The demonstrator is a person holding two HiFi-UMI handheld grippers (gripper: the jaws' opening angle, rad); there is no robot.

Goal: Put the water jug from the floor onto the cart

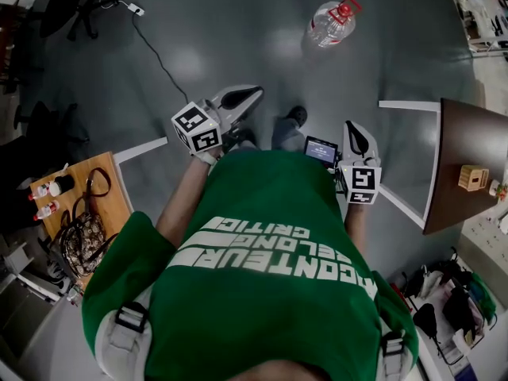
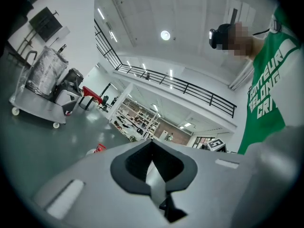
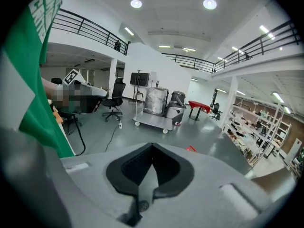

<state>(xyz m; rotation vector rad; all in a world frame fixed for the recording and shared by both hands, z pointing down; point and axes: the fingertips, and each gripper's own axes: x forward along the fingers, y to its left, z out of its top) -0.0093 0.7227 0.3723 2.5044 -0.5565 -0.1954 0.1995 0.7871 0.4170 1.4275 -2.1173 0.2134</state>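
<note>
Jug [image 1: 332,22] is seen on the floor at 1 o'clock in the head view, well apart from both grippers. Left gripper [image 1: 248,94] is held at 11 o'clock and right gripper [image 1: 354,136] at 2 o'clock of the person's body. Both pairs of jaws are closed on nothing. Cart [image 3: 153,119] is seen at 12 o'clock in the right gripper view.

Water jug [image 1: 332,22] with red cap is seen on grey floor [image 1: 238,22], well apart from both grippers. Left gripper [image 1: 248,95] and right gripper [image 1: 353,133] are held before a green shirt [image 1: 270,260]. A bag [image 1: 82,240] is laid on the wooden table [image 1: 111,201] at left.
</note>
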